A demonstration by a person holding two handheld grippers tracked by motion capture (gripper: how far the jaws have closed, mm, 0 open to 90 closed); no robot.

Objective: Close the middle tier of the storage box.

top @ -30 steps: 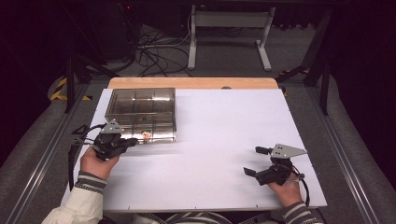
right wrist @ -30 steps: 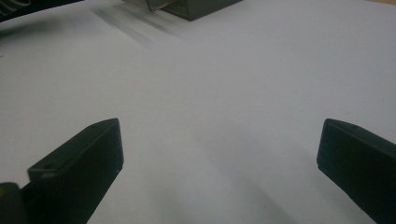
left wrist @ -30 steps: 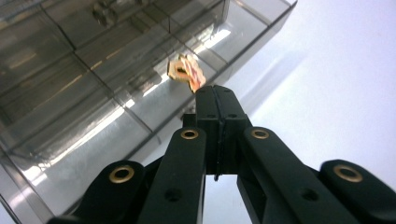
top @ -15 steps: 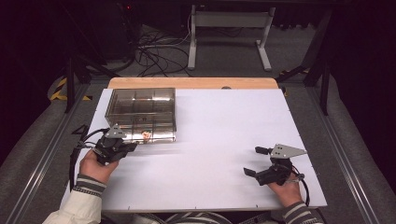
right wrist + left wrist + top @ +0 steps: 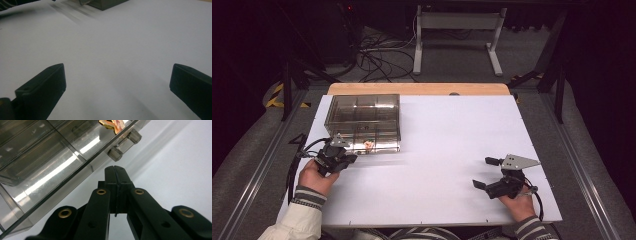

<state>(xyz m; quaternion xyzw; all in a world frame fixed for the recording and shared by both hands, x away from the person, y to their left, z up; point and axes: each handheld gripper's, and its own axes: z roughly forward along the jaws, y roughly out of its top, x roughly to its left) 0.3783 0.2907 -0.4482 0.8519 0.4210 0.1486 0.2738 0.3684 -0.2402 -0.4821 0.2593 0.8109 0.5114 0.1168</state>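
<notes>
My left gripper [image 5: 115, 168], jaws pressed together and empty, sits just off the near edge of the smoky clear plastic compartment box [image 5: 362, 117] at the white table's [image 5: 447, 135] far left. A small orange-pink piece [image 5: 368, 145] lies inside. My right gripper [image 5: 486, 173] is spread wide.

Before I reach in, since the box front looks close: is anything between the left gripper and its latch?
Nothing visible. The left gripper, jaws shut, sits just short of the latch on the clear box, bare table between.
</notes>
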